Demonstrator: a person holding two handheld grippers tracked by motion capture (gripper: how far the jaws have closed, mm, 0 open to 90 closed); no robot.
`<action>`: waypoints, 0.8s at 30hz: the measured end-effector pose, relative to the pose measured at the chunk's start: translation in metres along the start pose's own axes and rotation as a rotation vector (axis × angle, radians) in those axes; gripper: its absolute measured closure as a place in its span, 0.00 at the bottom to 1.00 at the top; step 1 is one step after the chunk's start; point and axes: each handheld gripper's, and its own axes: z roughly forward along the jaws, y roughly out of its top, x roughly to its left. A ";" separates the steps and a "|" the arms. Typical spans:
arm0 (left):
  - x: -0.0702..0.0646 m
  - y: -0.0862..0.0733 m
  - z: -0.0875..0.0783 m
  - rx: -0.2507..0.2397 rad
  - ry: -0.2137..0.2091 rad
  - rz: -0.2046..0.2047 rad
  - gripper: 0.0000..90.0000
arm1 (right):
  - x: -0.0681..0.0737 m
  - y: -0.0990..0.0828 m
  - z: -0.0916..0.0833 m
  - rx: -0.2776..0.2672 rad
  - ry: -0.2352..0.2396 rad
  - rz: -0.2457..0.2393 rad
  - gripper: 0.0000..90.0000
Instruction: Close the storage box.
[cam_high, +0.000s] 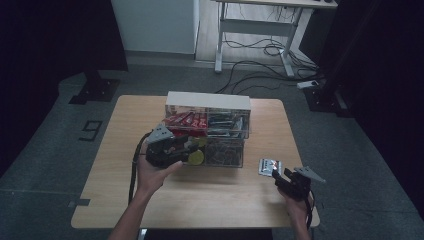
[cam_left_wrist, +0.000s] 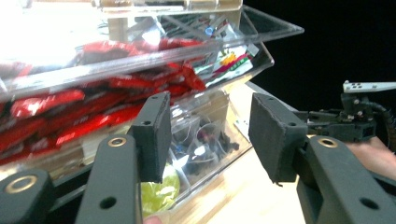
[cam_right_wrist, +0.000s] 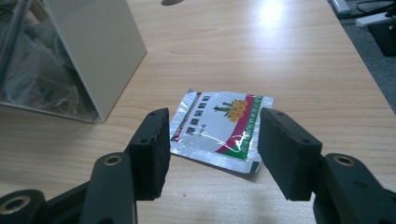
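Pale wooden bench (cam_high: 200, 200) under dim light, grey floor around it. Nearest, along the bottom edge of the high view, two forearms coming in, each hand with a gripper. Right gripper (cam_high: 278, 176) low at the bench's right side, fingers (cam_right_wrist: 152, 149) apart with nothing pressed between them, aimed at a foil sachet (cam_right_wrist: 218, 129) lying flat on the wood just ahead; silver edges, a red and green band, a yellow flower print. Same sachet (cam_high: 270, 166) seen in the high view just left of the gripper's tips, apart from the clear box.

Left gripper (cam_left_wrist: 208, 135) at the front left of a clear plastic drawer organiser (cam_high: 225, 150), fingers (cam_left_wrist: 275, 135) spread to a middling gap, empty. Yellow-green packet (cam_left_wrist: 159, 191) in the lower drawer just behind the left finger, dark small items farther in. Red wrappers (cam_left_wrist: 70, 112) in the drawer above, tilted open. Farther back: white cabinet (cam_high: 155, 25), desk frame (cam_high: 255, 30), loose cables (cam_high: 260, 65) on the floor.
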 end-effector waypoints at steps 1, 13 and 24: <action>0.001 -0.003 -0.001 -0.003 -0.001 0.000 0.54 | 0.000 0.000 0.000 -0.002 0.004 -0.003 0.48; 0.009 -0.041 -0.014 0.012 0.060 0.009 0.51 | 0.006 -0.003 -0.005 -0.024 0.057 -0.079 0.45; 0.032 -0.089 -0.009 0.083 0.141 -0.035 0.52 | 0.007 -0.007 -0.007 -0.001 0.072 -0.111 0.43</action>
